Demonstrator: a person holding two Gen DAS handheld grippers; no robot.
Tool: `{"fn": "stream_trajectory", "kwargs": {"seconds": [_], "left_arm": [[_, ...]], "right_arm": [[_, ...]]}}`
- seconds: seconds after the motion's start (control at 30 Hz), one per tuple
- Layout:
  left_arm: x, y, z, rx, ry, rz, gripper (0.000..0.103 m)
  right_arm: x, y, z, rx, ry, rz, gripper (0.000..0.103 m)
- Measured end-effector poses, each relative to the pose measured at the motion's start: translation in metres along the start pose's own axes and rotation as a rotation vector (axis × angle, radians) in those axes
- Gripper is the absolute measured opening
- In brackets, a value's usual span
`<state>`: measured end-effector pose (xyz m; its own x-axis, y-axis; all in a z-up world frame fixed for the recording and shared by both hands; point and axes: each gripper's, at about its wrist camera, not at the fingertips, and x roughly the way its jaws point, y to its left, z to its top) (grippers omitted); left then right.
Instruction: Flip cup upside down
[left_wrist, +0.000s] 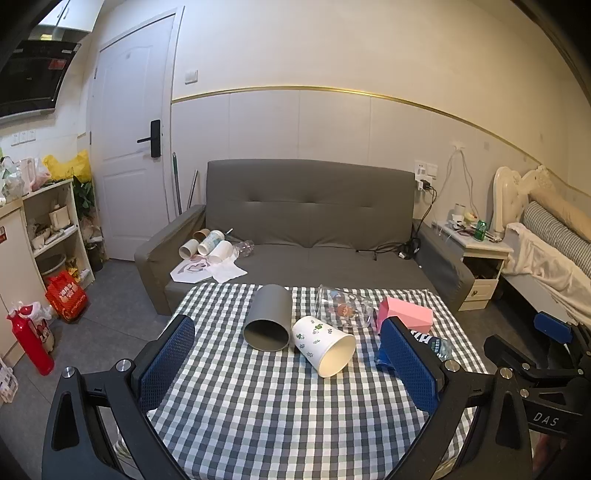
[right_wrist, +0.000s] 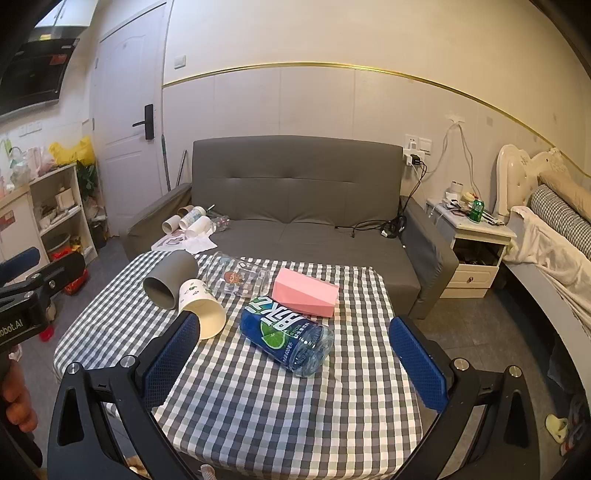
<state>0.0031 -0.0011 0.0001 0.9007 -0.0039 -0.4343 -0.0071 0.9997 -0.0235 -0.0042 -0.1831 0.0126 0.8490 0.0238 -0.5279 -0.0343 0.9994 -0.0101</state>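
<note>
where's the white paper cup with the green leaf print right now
The white paper cup lies on its side on the checkered table, mouth toward the cameras, touching the grey cup on its left, with the clear glass just behind it.

paper cup (left_wrist: 324, 350) right of tumbler (left_wrist: 268, 323) | box (left_wrist: 405, 315) behind bottle (right_wrist: 286, 334)

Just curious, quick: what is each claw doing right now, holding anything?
Left claw: open, holding nothing.
Right claw: open, holding nothing.
</note>
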Motion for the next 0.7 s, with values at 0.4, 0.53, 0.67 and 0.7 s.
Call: {"fn": "stream_trajectory", "kwargs": {"seconds": [0.4,0.53,0.67,0.7], "left_arm": [[-0.003,0.0059,0.0001,-0.01,-0.002,-0.007,0.103],[-0.0029,0.0055,-0.0001,-0.01,-0.001,-0.008,0.103],[-0.0028,0.0058,-0.0007,-0.01,0.001,-0.01,0.103],[-0.0029,0.0058,-0.0008,-0.009,-0.001,-0.01,0.103]], "right_arm": [[0.0015,0.0003,0.0,0.002,0.003,0.001,0.103],[0.0017,-0.0002,-0.0003,0.004,0.003,0.001,0.103],[0.0022,0.0002,-0.0005,0.004,0.005,0.001,0.103],[0.0023,0.0005,-0.0006,0.005,0.005,0.001,0.103]]}}
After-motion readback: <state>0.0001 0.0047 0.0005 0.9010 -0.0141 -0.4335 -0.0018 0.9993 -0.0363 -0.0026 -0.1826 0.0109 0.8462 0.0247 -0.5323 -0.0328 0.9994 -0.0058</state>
